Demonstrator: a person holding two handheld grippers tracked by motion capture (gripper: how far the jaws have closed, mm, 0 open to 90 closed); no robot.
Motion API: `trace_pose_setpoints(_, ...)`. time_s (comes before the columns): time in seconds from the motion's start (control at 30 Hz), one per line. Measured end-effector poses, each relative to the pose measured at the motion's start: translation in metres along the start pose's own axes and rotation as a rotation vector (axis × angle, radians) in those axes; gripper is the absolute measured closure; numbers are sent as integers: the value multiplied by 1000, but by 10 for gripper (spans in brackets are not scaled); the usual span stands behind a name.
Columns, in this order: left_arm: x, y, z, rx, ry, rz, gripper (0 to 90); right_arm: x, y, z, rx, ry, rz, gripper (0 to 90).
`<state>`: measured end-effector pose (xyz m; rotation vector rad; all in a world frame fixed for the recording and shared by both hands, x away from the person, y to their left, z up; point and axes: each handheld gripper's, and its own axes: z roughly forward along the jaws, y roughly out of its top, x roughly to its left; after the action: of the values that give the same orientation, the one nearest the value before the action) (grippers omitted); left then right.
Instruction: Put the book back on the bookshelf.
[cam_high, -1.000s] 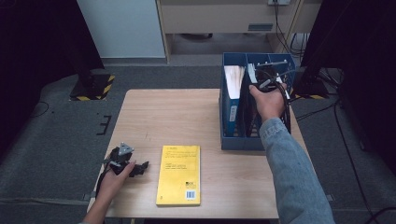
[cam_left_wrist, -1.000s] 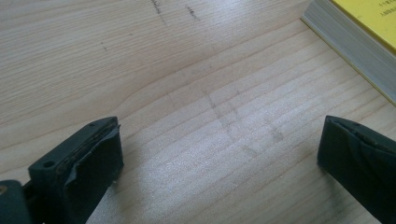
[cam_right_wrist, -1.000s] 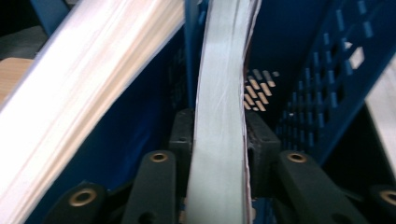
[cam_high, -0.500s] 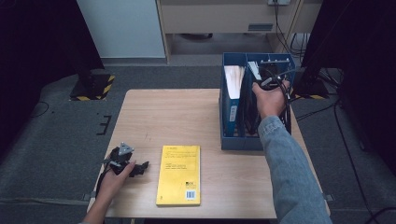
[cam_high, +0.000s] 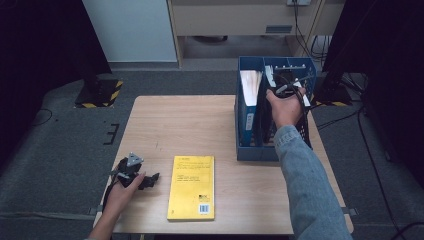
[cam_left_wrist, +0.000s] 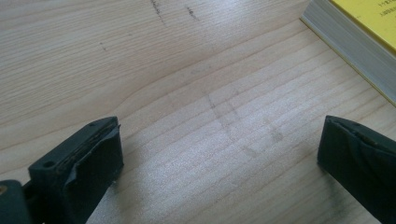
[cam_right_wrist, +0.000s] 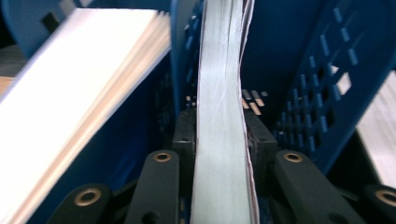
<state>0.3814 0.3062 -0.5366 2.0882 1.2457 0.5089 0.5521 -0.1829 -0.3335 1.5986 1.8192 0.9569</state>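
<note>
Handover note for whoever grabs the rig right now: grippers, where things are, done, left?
Right gripper: shut on a thin book, upright in the middle slot of the blue file rack.
Left gripper: open, holding nothing, low over the table, left of the yellow book.
Done: a thicker book stands in the rack's left slot.
Left: probably let go of the thin book, then rack the yellow one, which lies flat at the front edge.
</note>
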Motion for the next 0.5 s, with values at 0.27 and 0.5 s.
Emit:
trace_pose_setpoints(0.27,0,0,0,0,0,0,0,3,1,-9,2,65,0,634)
trace_pose_setpoints(0.5,0,0,0,-3,0,0,0,5,-1,-10,13,93,-20,577)
